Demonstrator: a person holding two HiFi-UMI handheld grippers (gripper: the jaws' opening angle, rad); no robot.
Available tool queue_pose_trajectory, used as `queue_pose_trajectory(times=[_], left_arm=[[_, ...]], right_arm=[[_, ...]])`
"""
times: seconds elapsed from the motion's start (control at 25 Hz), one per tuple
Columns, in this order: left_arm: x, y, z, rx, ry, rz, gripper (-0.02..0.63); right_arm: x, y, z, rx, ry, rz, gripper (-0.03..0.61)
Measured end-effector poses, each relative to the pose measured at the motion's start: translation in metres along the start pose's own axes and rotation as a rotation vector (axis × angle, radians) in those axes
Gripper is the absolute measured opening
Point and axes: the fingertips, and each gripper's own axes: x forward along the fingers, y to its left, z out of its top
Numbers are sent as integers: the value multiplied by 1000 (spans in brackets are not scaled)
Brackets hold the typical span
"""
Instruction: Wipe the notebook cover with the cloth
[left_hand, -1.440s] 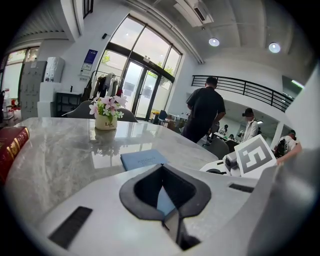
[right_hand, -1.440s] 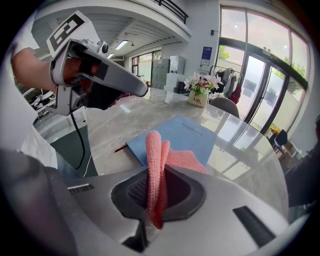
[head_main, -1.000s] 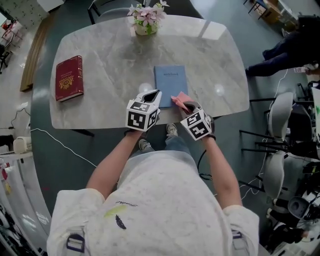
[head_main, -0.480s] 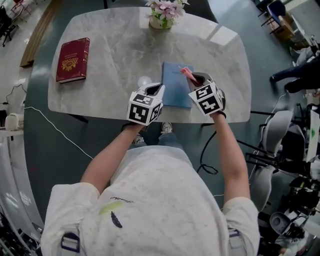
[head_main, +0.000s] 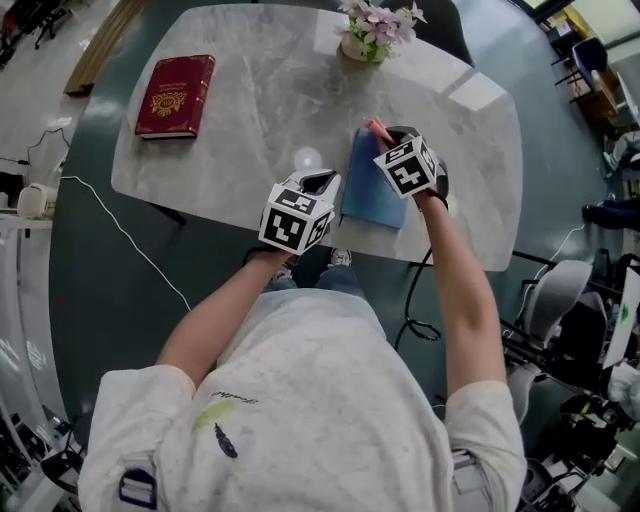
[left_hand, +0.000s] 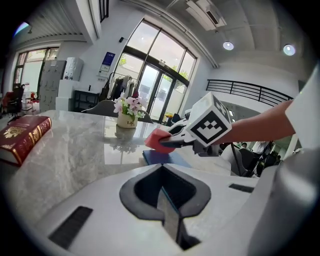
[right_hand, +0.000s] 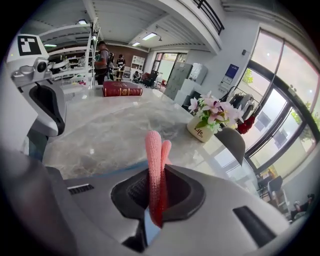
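Note:
A blue notebook (head_main: 374, 192) lies closed near the front edge of the marble table (head_main: 260, 120). My right gripper (head_main: 383, 134) is shut on a pink cloth (head_main: 377, 129), which it holds at the notebook's far end. In the right gripper view the folded cloth (right_hand: 154, 150) stands up between the jaws. My left gripper (head_main: 322, 181) is shut and holds nothing. It sits just left of the notebook, by the table's front edge. From the left gripper view I see the cloth (left_hand: 157, 141) just above the notebook (left_hand: 159, 158).
A red hardback book (head_main: 176, 95) lies at the table's far left. A white pot of pink flowers (head_main: 372, 30) stands at the far edge. A cable (head_main: 120, 255) runs over the floor on the left, and chairs (head_main: 560, 290) stand to the right.
My right gripper has carried the pink cloth from the notebook's near right corner to its far end. The left gripper has stayed by the notebook's left side.

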Motion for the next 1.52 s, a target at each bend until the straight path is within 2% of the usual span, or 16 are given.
queue_pose_trajectory(times=[0.2,0.36,1.0,1.52], left_arm=[[-9,4,-8,-12,9,9,6],[-14,10,-11,-23,8,19,6],[-17,3,-19,-8,23,-16,6],[-17,-3,-11,-4,6,-35,6]], right_arm=[[20,22,-7,3,47,41,15],[22,37,-12,13,43,59,15],[-14,90,-41,68,20,85,15],[-37,133,-61,84,30,112,15]])
